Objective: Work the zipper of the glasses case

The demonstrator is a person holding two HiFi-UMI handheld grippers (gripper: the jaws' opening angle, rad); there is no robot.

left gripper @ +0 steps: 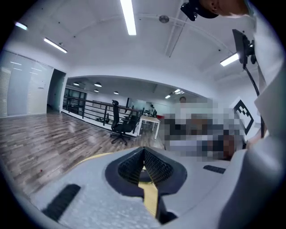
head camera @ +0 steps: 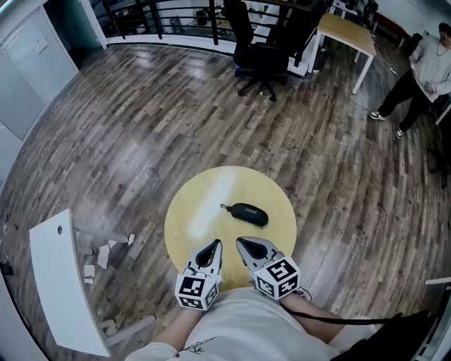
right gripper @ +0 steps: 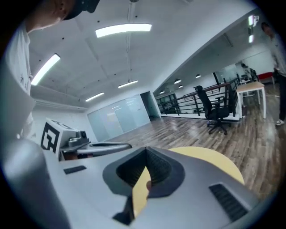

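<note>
Hovering at the table's (head camera: 184, 211) near edge, left gripper (head camera: 216, 245) and right gripper (head camera: 240, 242) pressed together empty, I judge the glasses case (head camera: 248, 213) light, stiff-shelled, slippery: pin its body, pinch the pull.

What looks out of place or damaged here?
Left of the round table, a white panel lies on the floor with pale scraps scattered beside it, like debris. The glasses case looks intact.

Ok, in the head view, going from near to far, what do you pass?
Left gripper and right gripper side by side, then glasses case on the round table, black office chair, railing.
</note>
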